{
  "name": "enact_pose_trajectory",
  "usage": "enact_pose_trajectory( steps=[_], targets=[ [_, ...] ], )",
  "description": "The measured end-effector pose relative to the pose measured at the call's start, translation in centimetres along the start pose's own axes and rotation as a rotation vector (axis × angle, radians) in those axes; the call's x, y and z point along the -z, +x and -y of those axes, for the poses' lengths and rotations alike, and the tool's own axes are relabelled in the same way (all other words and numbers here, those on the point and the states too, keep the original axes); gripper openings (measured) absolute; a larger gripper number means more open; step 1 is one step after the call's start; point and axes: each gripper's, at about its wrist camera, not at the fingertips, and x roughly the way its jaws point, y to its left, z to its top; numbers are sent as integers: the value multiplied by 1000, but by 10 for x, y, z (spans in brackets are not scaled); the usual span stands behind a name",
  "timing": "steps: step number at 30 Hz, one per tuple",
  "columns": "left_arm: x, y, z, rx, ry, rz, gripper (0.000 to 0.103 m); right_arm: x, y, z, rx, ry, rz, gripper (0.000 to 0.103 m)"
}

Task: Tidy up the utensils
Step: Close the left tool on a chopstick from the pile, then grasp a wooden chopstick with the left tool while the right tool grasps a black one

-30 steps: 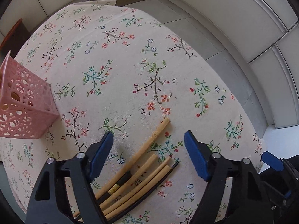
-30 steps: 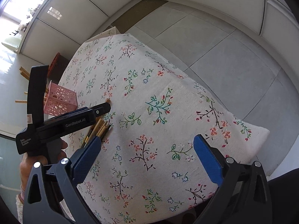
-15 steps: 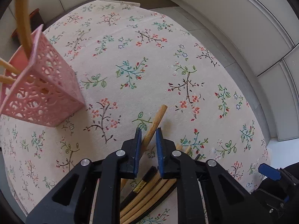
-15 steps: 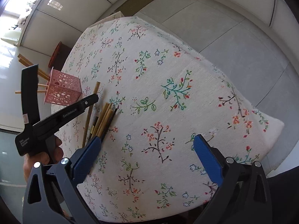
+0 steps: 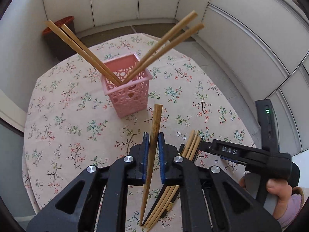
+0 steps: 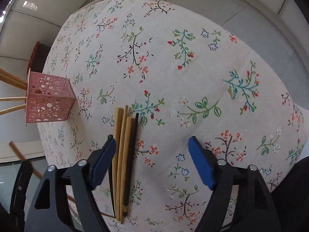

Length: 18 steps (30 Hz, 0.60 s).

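My left gripper is shut on a wooden chopstick and holds it above the table, its thick end pointing toward the pink perforated basket. Several chopsticks stand tilted in the basket. A bundle of chopsticks, wooden and black, lies on the floral tablecloth to the right. In the right wrist view the bundle of chopsticks lies just inside the left finger of my open right gripper. The basket is at the left there.
The round table with the floral cloth drops off to a grey tiled floor. A dark bin with an orange rim stands behind the table. The right gripper's body and the hand holding it show at the lower right.
My left gripper has lifted the chopstick it closed on and swung toward the basket. My right gripper has come down low over the bundle of chopsticks, still open.
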Motion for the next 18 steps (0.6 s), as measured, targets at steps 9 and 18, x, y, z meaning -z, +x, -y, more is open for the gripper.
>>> enact_pose_trajectory(
  steps=[9, 18],
  targets=[
    [-8, -30, -9, 36, -17, 88, 8, -15, 10, -30, 122, -43, 11, 36],
    [-9, -43, -18, 61, -35, 133, 8, -7, 16, -47, 158, -71, -8, 31]
  ],
)
